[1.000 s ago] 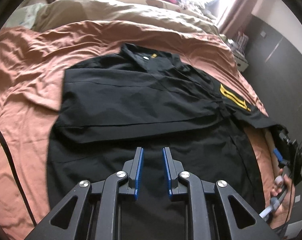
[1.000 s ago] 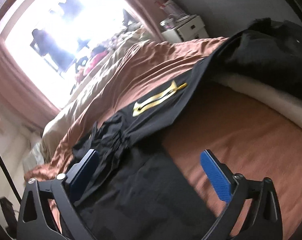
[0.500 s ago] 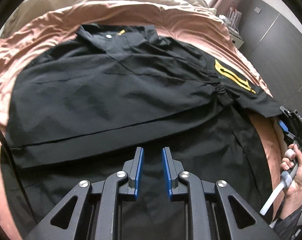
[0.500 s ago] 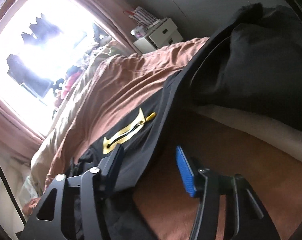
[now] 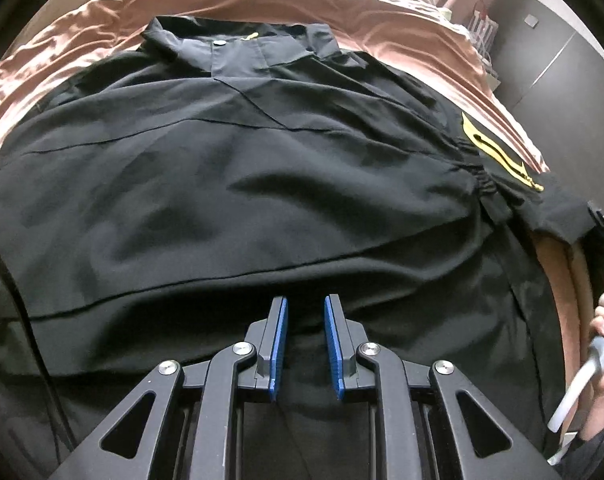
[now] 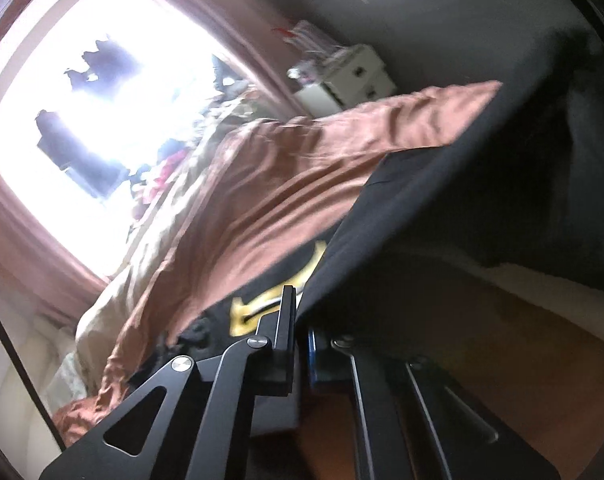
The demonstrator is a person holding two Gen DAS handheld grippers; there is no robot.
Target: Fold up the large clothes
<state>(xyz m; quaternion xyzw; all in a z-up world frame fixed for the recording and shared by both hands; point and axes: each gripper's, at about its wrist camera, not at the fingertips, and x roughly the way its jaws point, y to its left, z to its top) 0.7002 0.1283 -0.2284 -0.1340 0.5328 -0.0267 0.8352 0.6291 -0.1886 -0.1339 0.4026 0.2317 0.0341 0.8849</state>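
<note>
Your left gripper [image 5: 305, 312] points down over the lower part of the black shirt [image 5: 238, 168]. Its blue pads sit a little apart with nothing between them. Your right gripper [image 6: 300, 312] has just been closing and now pinches the shirt's sleeve edge by the yellow patch [image 6: 262, 304]. The shirt lies spread flat on the pink bed cover [image 5: 401, 28], collar far from you. A white drawer box [image 6: 345, 80] stands past the bed.
</note>
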